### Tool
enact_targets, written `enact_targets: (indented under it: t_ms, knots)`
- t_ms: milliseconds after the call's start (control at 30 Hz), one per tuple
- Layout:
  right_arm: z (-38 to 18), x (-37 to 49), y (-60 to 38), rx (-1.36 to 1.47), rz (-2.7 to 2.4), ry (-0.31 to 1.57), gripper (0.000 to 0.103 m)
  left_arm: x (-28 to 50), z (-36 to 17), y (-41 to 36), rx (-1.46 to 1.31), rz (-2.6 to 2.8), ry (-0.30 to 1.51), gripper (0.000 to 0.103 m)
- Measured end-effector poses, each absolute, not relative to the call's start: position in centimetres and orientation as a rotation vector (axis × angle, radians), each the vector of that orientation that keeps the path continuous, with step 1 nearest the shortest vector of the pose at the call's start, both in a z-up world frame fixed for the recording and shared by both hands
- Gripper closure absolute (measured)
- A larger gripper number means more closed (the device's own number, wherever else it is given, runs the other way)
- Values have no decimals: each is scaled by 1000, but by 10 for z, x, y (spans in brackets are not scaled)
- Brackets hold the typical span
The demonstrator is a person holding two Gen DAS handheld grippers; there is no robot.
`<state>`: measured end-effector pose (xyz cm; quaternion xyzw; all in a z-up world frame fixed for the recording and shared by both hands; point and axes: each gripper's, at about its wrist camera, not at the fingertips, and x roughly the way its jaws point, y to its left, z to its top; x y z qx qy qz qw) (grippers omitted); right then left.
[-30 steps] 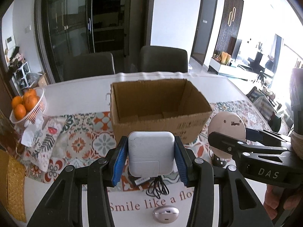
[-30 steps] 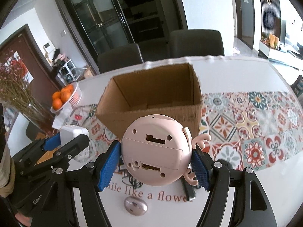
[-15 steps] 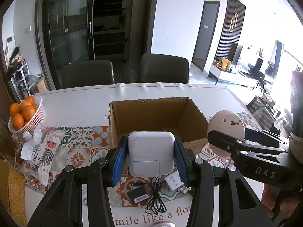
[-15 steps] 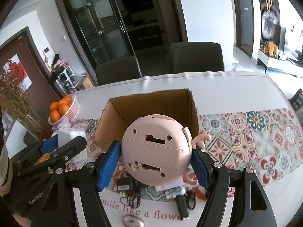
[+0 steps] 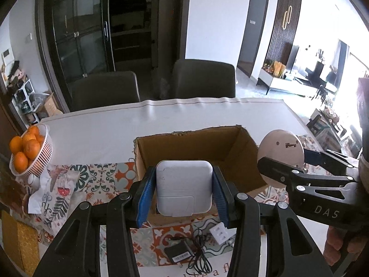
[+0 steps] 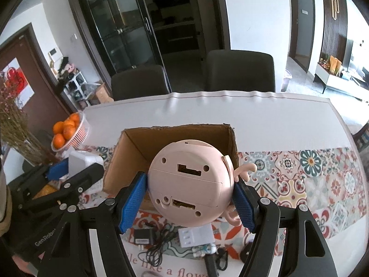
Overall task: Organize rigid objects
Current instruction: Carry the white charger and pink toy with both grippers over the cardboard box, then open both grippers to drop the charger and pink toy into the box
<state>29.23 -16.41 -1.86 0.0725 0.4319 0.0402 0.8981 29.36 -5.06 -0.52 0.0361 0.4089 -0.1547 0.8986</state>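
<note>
My left gripper (image 5: pixel 183 192) is shut on a white square power adapter (image 5: pixel 183 188), held above the near wall of an open cardboard box (image 5: pixel 196 145). My right gripper (image 6: pixel 190 199) is shut on a round pink toy clock (image 6: pixel 189 189), its underside facing the camera, also above the box's (image 6: pixel 138 152) near edge. The right gripper and the pink clock (image 5: pixel 280 155) show at the right of the left wrist view. The left gripper and the adapter (image 6: pixel 83 165) show at the left of the right wrist view.
On the patterned runner (image 6: pixel 311 177) below lie a black adapter with cable (image 5: pixel 182 255), a white power strip (image 6: pixel 196 236) and small dark items. A basket of oranges (image 5: pixel 27 152) stands at the left. Dried branches (image 6: pixel 16 133) and two chairs (image 5: pixel 203 78) stand around the table.
Both grippers have risen with their objects, so the box and table sit lower in view and more of the items below show. The grips are unchanged.
</note>
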Motion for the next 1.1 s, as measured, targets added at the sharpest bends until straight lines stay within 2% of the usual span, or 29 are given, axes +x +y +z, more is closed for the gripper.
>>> enact_targets:
  t_ms: [767, 1100]
  knots:
    - [-68, 341, -164, 129, 78, 1060, 31, 347, -66, -55, 49, -271, 1057, 56]
    - [-83, 343, -169, 130, 71, 1104, 31, 348, -71, -59, 80, -257, 1055, 55]
